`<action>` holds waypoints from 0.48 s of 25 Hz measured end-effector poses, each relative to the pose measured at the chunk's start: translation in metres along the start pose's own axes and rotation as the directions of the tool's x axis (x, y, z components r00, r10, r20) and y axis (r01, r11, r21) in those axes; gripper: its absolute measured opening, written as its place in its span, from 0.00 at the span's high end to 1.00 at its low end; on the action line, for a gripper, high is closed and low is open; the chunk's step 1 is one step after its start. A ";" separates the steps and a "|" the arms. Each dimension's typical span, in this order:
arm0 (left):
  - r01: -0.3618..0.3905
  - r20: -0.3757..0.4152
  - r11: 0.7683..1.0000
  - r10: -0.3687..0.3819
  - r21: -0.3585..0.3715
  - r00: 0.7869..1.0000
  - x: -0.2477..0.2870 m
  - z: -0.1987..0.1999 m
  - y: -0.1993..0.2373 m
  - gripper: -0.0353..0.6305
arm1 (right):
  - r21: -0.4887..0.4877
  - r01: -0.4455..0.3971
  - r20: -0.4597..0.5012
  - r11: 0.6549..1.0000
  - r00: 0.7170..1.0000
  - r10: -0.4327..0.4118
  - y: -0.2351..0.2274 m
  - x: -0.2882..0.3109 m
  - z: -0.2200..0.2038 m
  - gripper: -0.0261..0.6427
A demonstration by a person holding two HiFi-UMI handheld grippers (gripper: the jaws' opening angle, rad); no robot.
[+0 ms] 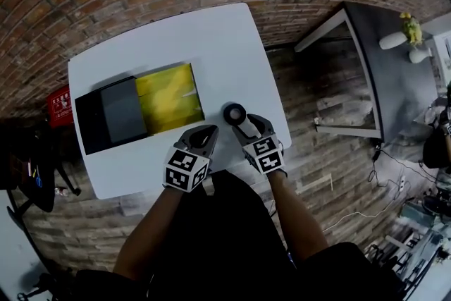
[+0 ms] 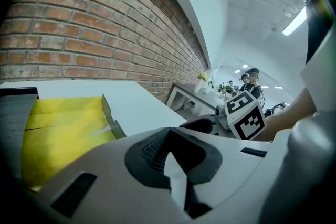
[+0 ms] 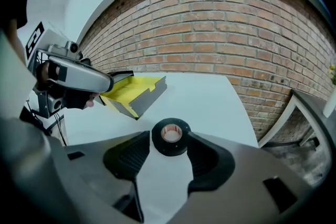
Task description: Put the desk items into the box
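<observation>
A black roll of tape (image 1: 234, 113) lies flat on the white table (image 1: 211, 39), to the right of the box. The box (image 1: 169, 99) has a yellow inside and a dark lid (image 1: 113, 116) folded out to its left. My right gripper (image 1: 242, 125) is open, and the tape roll (image 3: 170, 137) sits between its fingertips (image 3: 142, 150) without the pads pressing on it. My left gripper (image 1: 201, 137) hovers near the box's front right corner. Its jaws (image 2: 169, 136) are shut with nothing in them. The yellow box (image 2: 68, 123) fills the left of the left gripper view.
The table's front edge runs just under both grippers. A grey desk (image 1: 384, 67) with a potted plant stands to the right across the brick-pattern floor. A red object (image 1: 60, 106) and a black stand (image 1: 35, 166) sit left of the table.
</observation>
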State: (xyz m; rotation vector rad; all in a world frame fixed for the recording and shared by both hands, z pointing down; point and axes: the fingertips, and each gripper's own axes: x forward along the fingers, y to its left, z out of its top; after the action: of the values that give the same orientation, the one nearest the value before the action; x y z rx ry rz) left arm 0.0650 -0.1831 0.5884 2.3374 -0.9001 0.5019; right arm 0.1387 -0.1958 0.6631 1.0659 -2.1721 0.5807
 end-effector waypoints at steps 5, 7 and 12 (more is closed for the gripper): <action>-0.004 -0.011 1.000 0.004 -0.004 1.000 0.006 -0.002 0.001 0.93 | -0.005 -0.001 -0.013 1.000 1.000 0.001 -0.002 0.007 -0.005 0.59; -0.010 -0.016 1.000 0.009 -0.007 1.000 0.007 -0.003 0.002 0.93 | -0.006 -0.003 -0.016 1.000 1.000 0.003 -0.003 0.010 -0.005 0.57; -0.022 -0.029 1.000 0.022 -0.019 0.999 0.007 -0.006 0.006 0.93 | -0.024 -0.019 -0.033 1.000 0.999 0.019 -0.004 0.020 -0.007 0.51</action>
State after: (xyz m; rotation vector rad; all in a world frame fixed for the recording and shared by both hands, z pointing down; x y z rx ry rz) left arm 0.0655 -0.1864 0.5987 2.2996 -0.9143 0.5326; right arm 0.1349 -0.2039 0.6820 1.0174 -2.1577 0.5756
